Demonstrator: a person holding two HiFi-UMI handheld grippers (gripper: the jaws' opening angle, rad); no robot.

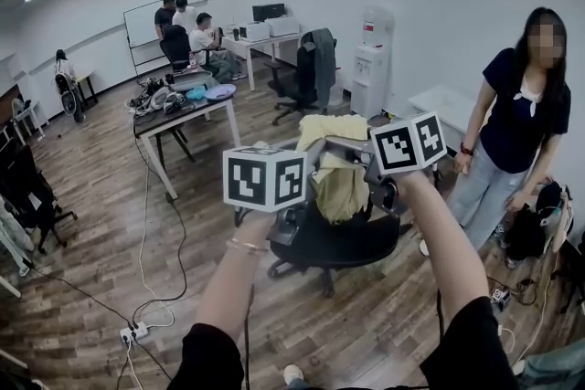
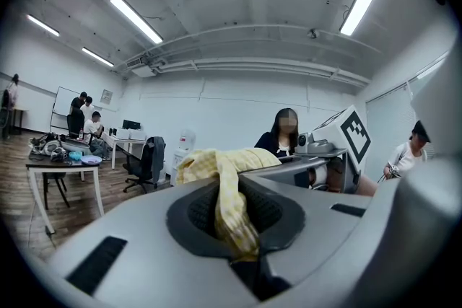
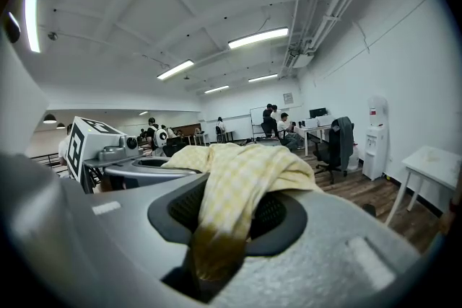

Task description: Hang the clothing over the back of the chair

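While both grippers (image 2: 242, 256) (image 3: 213, 256) pinch it, clothing (image 1: 343, 187) between

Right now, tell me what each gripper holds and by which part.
Both hold the pale yellow checked cloth garment: the left gripper pinches a bunched fold at one side, the right gripper a thicker bunch at the other.

The clothing (image 3: 242, 180) is soft, matt woven cloth; my right hand-held gripper (image 3: 213, 256) is grainy matt grey plastic; the floor (image 1: 91, 215) is lightly glossy wood.
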